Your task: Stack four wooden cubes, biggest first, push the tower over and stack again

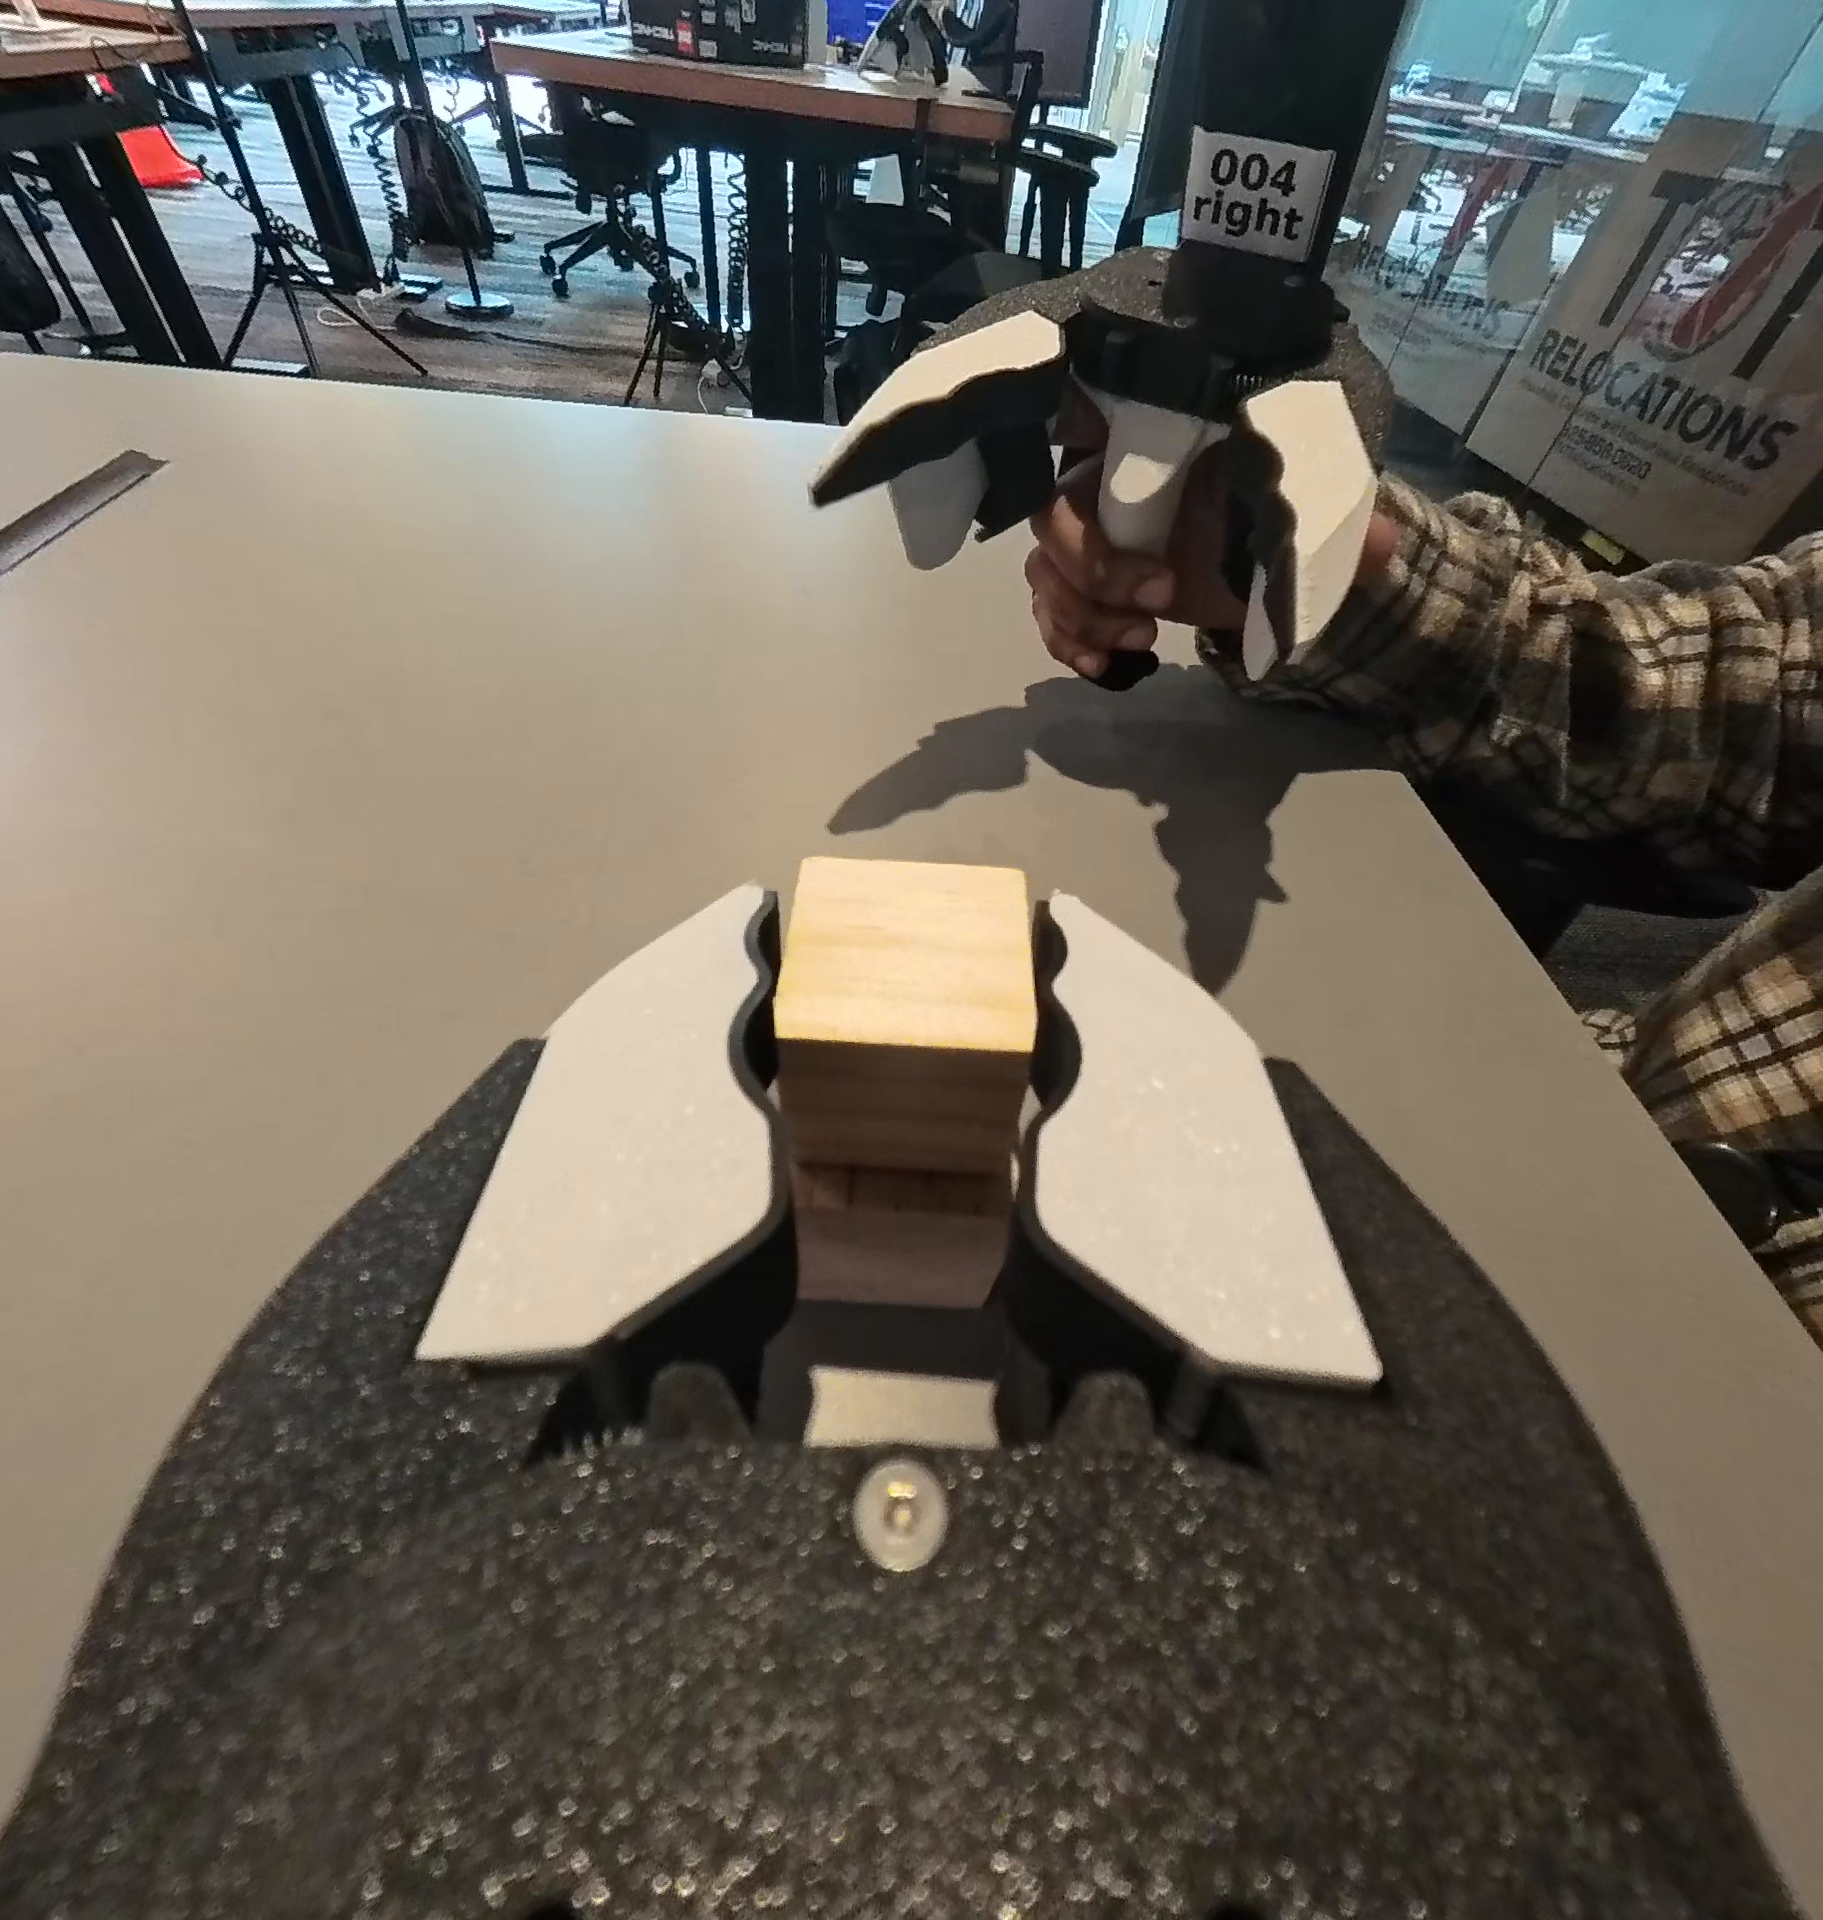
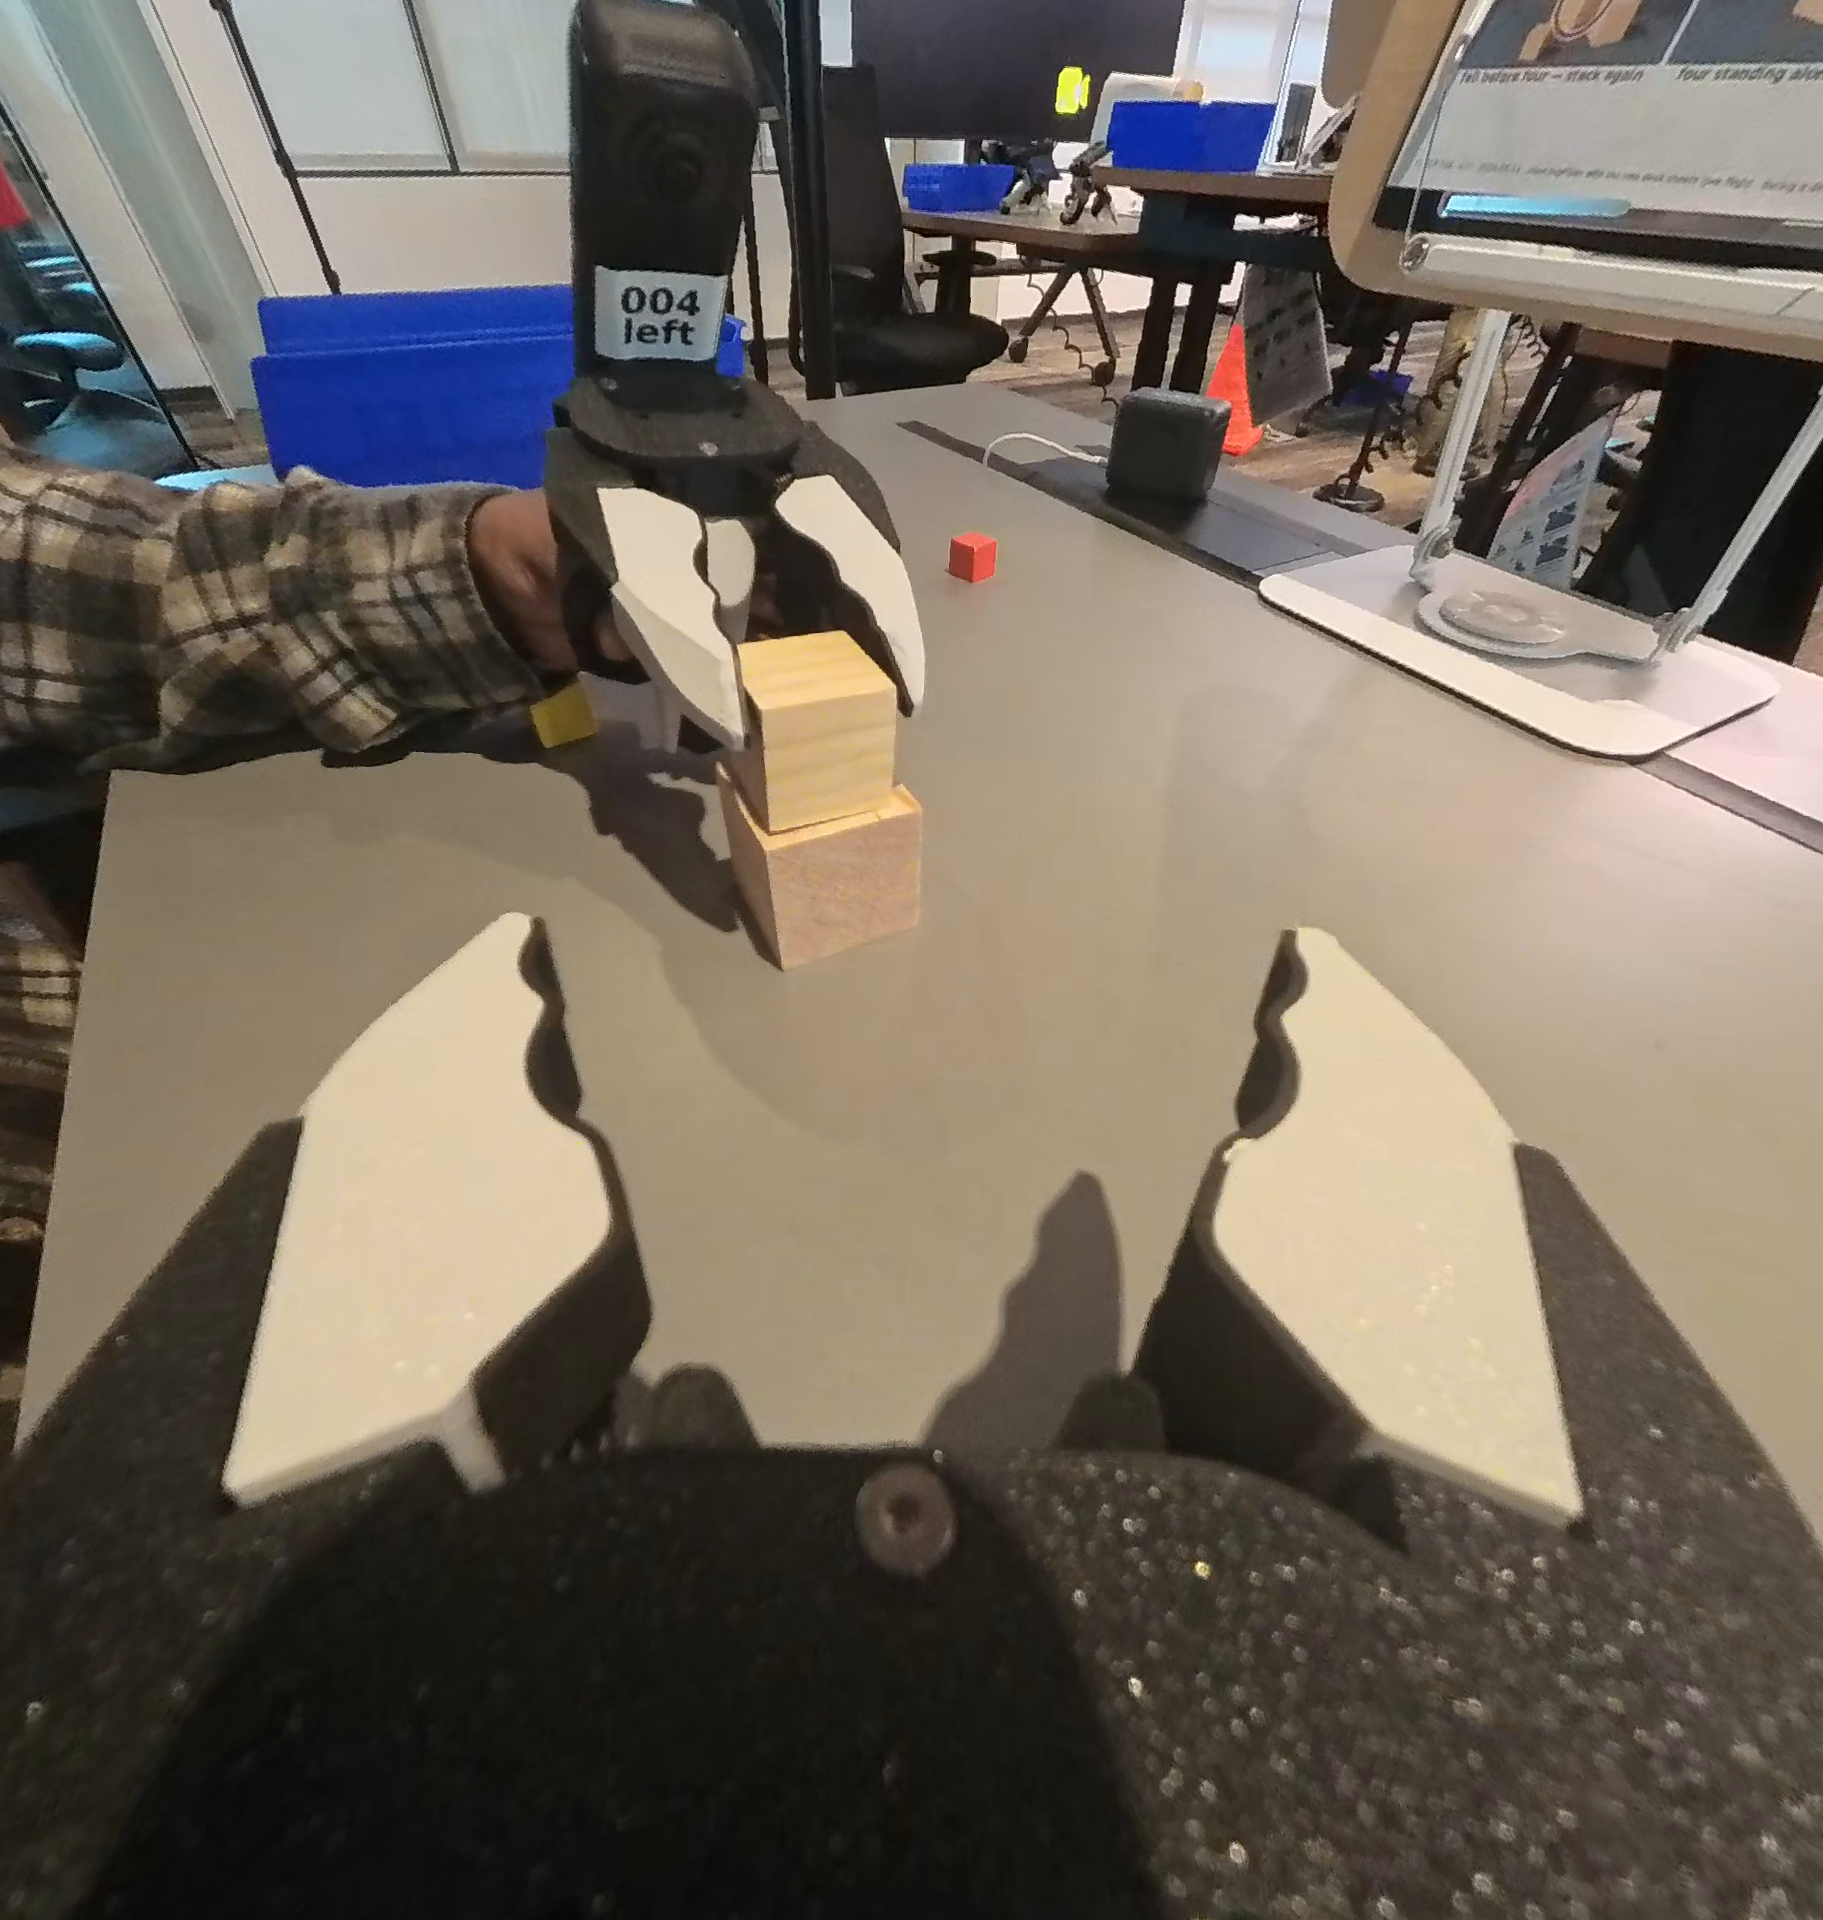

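Two plain wooden cubes are stacked on the grey table [image 2: 1146, 935]. The bigger cube [image 2: 834, 883] is at the bottom. A smaller cube [image 2: 824, 748] sits on it, slightly offset. My left gripper [image 2: 815, 712] comes down from above and is shut on the smaller cube's sides. The left wrist view shows that cube [image 1: 905, 966] between my fingers [image 1: 658, 1132], with the bigger cube [image 1: 896, 1247] under it. My right gripper [image 2: 907, 945] is open and empty, hovering in front of the stack; it also shows in the left wrist view [image 1: 1052, 577]. A small red cube [image 2: 972, 556] and a small yellow cube [image 2: 562, 717] lie behind.
A black box with a white cable [image 2: 1167, 447] stands at the table's far side. A monitor stand's white base [image 2: 1509, 665] is at the right. The table's right edge [image 1: 1509, 935] runs close to the person's plaid sleeve [image 1: 1613, 644]. Across from one pair of fingers to the other is roughly 11 cm.
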`<state>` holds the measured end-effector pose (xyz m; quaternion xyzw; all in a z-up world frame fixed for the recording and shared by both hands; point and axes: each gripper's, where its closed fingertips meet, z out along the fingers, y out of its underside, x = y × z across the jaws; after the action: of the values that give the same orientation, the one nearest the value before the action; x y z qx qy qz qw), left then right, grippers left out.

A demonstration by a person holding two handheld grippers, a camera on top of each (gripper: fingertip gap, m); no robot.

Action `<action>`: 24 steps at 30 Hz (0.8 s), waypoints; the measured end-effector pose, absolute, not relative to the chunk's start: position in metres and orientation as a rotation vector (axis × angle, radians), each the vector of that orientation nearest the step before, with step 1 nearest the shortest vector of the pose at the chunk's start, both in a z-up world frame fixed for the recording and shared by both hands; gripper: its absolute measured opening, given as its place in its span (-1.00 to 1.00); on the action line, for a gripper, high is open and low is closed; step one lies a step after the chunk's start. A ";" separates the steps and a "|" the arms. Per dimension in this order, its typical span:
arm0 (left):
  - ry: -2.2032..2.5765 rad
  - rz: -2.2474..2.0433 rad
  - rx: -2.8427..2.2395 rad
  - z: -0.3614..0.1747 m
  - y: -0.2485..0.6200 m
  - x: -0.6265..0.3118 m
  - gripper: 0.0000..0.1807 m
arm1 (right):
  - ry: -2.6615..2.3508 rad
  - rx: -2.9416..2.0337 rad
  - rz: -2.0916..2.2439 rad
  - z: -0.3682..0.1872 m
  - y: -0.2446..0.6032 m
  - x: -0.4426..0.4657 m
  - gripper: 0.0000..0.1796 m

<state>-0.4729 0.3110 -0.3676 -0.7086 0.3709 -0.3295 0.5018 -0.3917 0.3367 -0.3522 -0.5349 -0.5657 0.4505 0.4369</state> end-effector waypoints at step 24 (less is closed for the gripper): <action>0.750 -0.275 -1.897 -0.324 0.203 -0.601 -0.17 | -1.413 -1.319 1.129 -0.350 0.333 -0.395 0.41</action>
<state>-0.6013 0.2029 -0.3241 -0.7896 0.3121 -0.1144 0.5158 -0.3950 0.3332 -0.3499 -0.5302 -0.5681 0.4537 0.4363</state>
